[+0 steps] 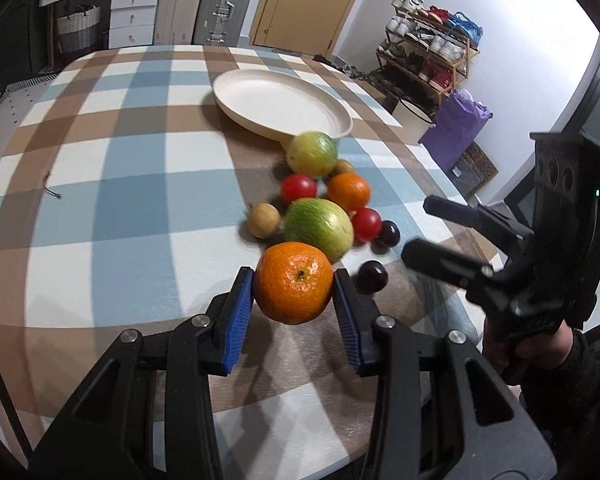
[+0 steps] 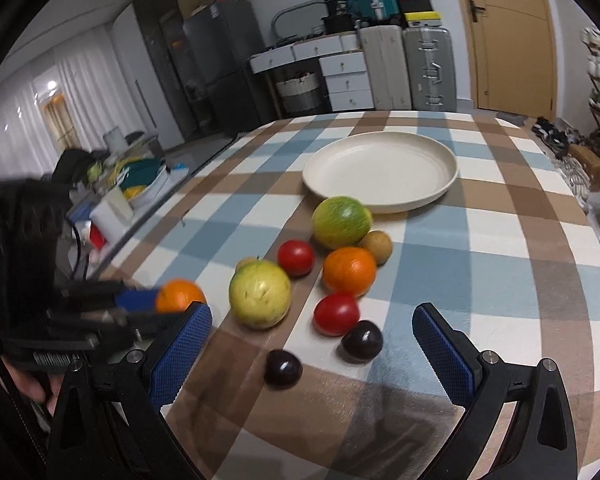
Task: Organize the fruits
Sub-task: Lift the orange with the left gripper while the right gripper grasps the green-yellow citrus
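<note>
Fingers [image 1: 242, 312] of the left gripper [image 1: 293, 308] press their blue ribbed pads against both sides of a mandarin [image 1: 293, 283], gripping it at its widest part so it cannot slip; it appears lifted just clear of the worktop [image 1: 120, 208], near the nearest edge. Right gripper [image 2: 312, 344] has its fingers spread wide with nothing between them, poised over two dark plums [image 2: 283, 369], which suggests it is lining up its own pick.

Beyond the plums the loose fruit lies in a tight cluster on the checked cloth: a yellow-green guava [image 2: 260, 294], two red tomatoes [image 2: 336, 314], a second orange [image 2: 349, 271], a small brown fruit [image 2: 376, 246] touching it, and another green guava [image 2: 341, 222] whose far side sits right by the rim of the plate. A further small brown fruit [image 1: 263, 220] lies at the left of the cluster in the left wrist view.

Toward the far edge rests a cream plate [image 2: 440, 184], with nothing in it, the likely place to gather the fruit, so the work looks barely begun.

No brand, label or writing is legible on the fruit, plate or grippers; boxes in the background are too blurred to read.
</note>
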`<state>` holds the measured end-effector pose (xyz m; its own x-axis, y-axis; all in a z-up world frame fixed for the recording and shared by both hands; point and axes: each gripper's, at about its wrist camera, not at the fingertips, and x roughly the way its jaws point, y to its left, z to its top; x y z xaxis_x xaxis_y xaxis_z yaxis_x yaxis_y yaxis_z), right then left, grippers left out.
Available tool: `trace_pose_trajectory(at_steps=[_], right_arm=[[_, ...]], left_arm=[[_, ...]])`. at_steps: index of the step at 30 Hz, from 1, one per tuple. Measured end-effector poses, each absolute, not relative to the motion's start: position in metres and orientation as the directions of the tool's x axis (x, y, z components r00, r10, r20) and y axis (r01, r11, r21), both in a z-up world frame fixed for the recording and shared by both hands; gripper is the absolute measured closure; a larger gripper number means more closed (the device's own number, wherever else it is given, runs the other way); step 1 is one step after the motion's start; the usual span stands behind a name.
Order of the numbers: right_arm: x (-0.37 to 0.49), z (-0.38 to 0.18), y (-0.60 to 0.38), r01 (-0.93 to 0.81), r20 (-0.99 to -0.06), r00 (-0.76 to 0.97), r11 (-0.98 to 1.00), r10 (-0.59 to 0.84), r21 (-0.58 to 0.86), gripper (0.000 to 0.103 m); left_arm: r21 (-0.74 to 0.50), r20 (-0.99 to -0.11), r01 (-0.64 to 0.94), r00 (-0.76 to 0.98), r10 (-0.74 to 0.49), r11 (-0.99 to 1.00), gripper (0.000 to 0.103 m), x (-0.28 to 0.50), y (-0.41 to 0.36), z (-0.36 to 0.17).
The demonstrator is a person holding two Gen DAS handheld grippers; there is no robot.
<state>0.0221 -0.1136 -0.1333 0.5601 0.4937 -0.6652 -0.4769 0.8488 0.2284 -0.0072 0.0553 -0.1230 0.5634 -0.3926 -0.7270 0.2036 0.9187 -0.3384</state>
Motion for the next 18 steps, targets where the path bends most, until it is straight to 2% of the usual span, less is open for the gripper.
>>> trace_pose_trajectory(at_steps=[9,18], right_arm=[[0.031,-0.13,-0.086,-0.548,-0.67,0.534,0.815,0.515,0.189,0.0],[0.035,-0.136,-0.055,-0.607,-0.693,0.503,0.782,0.515,0.141,0.0]], left_arm=[[-0.345,-0.694,0.12,0.635,-0.339,0.931,0.066,-0.008,0.101,-0.107],[-0.374,-0.695,0.084,0.634,-0.339,0.923,0.066,0.002,0.121,-0.12]])
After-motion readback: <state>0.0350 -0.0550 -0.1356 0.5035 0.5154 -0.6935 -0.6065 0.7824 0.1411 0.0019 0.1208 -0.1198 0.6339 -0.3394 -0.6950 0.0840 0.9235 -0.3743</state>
